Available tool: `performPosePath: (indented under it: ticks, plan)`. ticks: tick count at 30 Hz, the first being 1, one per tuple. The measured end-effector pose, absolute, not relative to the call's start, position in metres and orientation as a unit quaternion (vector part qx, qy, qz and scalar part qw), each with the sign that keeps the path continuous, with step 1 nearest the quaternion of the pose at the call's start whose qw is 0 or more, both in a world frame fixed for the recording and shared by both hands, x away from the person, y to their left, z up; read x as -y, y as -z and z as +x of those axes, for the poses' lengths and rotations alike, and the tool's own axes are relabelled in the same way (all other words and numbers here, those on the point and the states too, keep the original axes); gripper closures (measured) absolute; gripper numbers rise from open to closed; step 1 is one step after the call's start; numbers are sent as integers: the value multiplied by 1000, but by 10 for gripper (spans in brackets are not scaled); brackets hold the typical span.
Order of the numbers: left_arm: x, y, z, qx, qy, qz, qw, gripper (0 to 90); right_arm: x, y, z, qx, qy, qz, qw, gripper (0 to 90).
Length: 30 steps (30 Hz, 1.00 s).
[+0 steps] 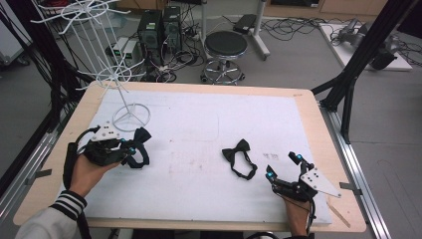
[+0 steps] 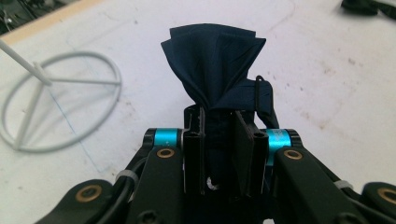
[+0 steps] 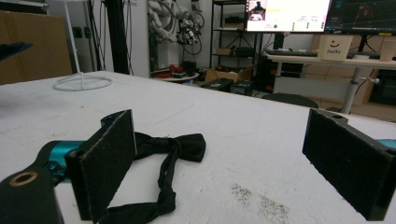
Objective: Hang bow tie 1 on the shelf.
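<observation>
A grey floor (image 1: 293, 59) carries a round black stool (image 1: 225, 46), computer towers (image 1: 159, 27) and tangled cables (image 1: 293, 24); monitors (image 3: 289, 14) glow behind.

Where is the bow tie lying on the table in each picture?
High view: the loose bow tie lies right of centre on the white cover.
Left gripper view: a dark scrap at the top right corner, likely it.
Right gripper view: low, left of centre.
Shared landmark: white rack's ring base.

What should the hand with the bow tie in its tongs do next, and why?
Probably lift the navy bow tie toward the white wire rack. The left tongs are already shut on its middle, and the rack stands right beside them. The right tongs are open near the black bow tie, which lies on the table.
</observation>
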State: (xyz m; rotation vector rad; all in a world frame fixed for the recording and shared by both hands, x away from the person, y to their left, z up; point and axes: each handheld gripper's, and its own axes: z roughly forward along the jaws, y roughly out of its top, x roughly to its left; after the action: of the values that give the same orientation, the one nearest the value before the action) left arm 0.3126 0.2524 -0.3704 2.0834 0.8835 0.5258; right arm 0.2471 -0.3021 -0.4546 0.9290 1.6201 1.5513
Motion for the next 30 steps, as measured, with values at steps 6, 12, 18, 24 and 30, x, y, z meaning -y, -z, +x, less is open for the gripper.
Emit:
performPosePath:
  ticks: [6, 12, 18, 24, 30]
  plan:
    - [-259, 362, 309, -346, -220, 809, 422, 748, 302, 455, 247, -626, -599, 358, 349, 90]
    - [-267, 348, 306, -342, -232, 792, 449, 748, 302, 455, 247, -625, -599, 358, 350, 90]
    - [-274, 337, 303, -350, -246, 769, 475, 748, 302, 455, 247, -625, -599, 359, 349, 90]
    - [-282, 326, 300, -353, -261, 755, 486, 748, 302, 455, 247, -626, -598, 359, 350, 90]
    - [-292, 309, 295, -358, -280, 738, 498, 749, 302, 454, 247, -626, -598, 359, 349, 90]
